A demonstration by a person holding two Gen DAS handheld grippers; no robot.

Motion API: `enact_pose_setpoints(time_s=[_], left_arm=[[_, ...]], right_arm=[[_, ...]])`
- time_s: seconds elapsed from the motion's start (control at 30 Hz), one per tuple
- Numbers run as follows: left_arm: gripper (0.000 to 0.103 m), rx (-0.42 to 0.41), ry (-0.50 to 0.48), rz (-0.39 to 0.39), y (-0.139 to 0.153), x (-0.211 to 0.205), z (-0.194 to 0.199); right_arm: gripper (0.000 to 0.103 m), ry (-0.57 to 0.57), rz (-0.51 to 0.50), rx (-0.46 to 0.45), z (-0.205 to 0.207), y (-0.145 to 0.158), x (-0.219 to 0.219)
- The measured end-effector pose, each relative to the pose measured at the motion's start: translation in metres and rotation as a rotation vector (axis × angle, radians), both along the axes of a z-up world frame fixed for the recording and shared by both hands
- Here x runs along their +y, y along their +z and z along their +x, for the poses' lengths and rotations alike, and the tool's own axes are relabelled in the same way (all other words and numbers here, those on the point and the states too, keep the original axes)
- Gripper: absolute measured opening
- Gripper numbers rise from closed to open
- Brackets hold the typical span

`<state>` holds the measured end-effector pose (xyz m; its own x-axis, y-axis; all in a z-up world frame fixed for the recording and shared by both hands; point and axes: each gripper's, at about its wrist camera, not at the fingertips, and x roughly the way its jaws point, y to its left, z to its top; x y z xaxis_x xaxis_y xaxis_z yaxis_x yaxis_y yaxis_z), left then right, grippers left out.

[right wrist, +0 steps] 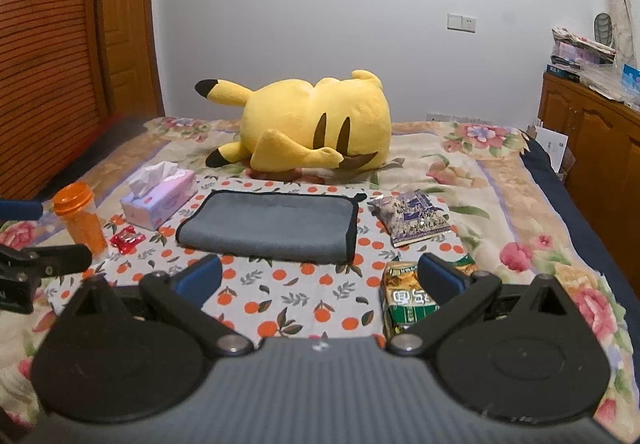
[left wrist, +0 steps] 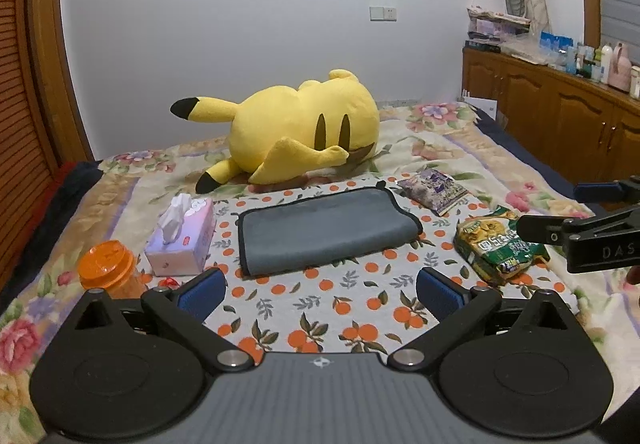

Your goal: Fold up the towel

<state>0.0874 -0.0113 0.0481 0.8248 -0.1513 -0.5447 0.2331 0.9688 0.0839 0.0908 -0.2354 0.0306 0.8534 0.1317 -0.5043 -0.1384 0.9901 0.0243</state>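
A grey towel (left wrist: 326,230) with black trim lies folded on an orange-print cloth (left wrist: 320,308) on the bed; it also shows in the right wrist view (right wrist: 272,222). My left gripper (left wrist: 320,294) is open and empty, held above the cloth just short of the towel's near edge. My right gripper (right wrist: 320,278) is open and empty, also short of the towel, with its right finger over a green snack bag (right wrist: 408,304). The right gripper shows at the right edge of the left wrist view (left wrist: 556,210), open.
A pink tissue box (left wrist: 182,240) and an orange-lidded bottle (left wrist: 106,264) stand left of the towel. A purple packet (left wrist: 434,190) and the green snack bag (left wrist: 498,246) lie to its right. A yellow plush (left wrist: 296,128) lies behind. A red wrapper (right wrist: 126,238) lies near the bottle. Wooden cabinets (left wrist: 560,116) line the right.
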Motion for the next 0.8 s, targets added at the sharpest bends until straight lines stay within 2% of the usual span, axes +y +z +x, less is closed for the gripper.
enact_pose_setpoints(time_s=[0.27, 0.8], left_arm=[[0.103, 0.006, 0.015, 0.027, -0.006, -0.002, -0.013], [0.103, 0.033, 0.01, 0.014, -0.031, -0.008, -0.034]], right_arm=[[0.103, 0.0, -0.009, -0.007, -0.019, -0.005, 0.001], [0.103, -0.007, 0.011, 0.02, -0.037, -0.026, 0.001]])
